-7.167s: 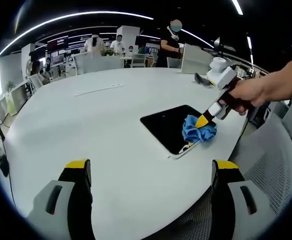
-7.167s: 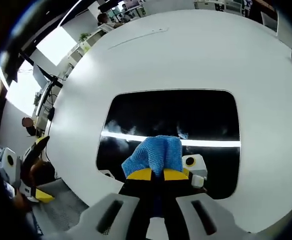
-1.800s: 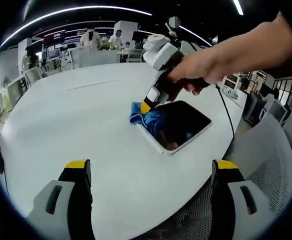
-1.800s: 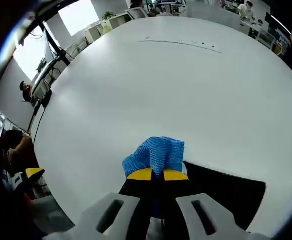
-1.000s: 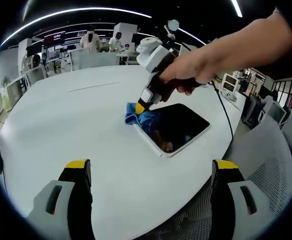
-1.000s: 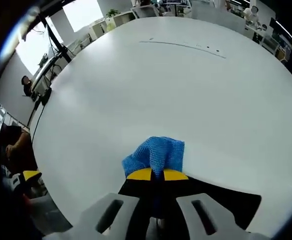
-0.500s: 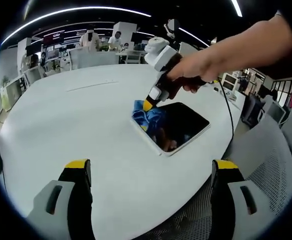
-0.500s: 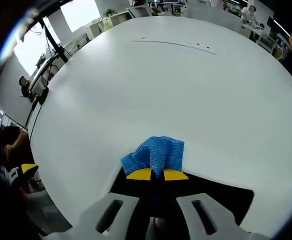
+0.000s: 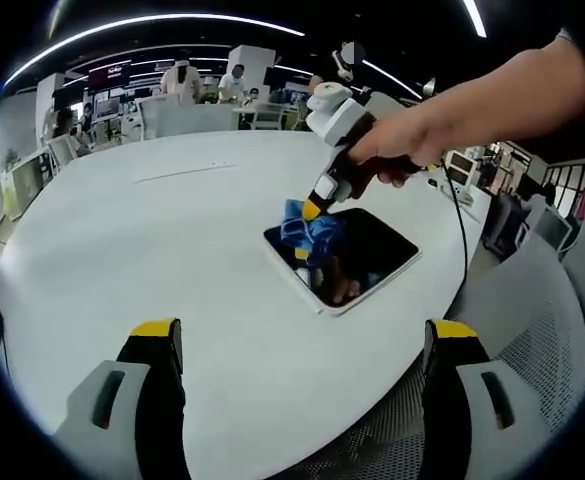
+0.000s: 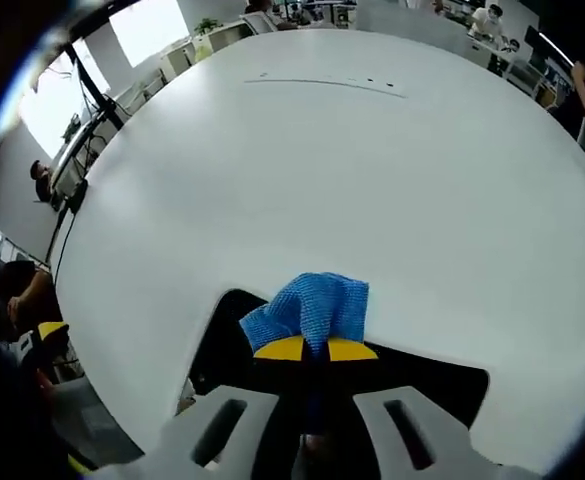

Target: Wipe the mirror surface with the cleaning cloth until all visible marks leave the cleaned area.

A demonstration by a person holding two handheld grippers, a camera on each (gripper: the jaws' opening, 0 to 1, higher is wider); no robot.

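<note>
A dark rectangular mirror [image 9: 367, 252] with a white rim lies flat on the round white table [image 9: 152, 240]. My right gripper [image 10: 315, 349] is shut on a blue cleaning cloth [image 10: 312, 307], pressing it onto the mirror [image 10: 427, 385] near its far edge. In the left gripper view a hand holds that right gripper [image 9: 312, 210] over the blue cloth [image 9: 307, 228] at the mirror's far left corner. My left gripper [image 9: 302, 335] stands open above the table's near part, well short of the mirror, with nothing between its yellow-tipped fingers [image 9: 157, 330].
A grey mesh chair [image 9: 542, 330] stands at the table's right edge. A cable [image 9: 454, 215] runs off the table beyond the mirror. A thin strip [image 9: 177, 172] lies on the far table. Desks, screens and people fill the room behind.
The right gripper has drawn the cloth from the mirror's far left edge back inward over the glass. The left gripper has held still.
</note>
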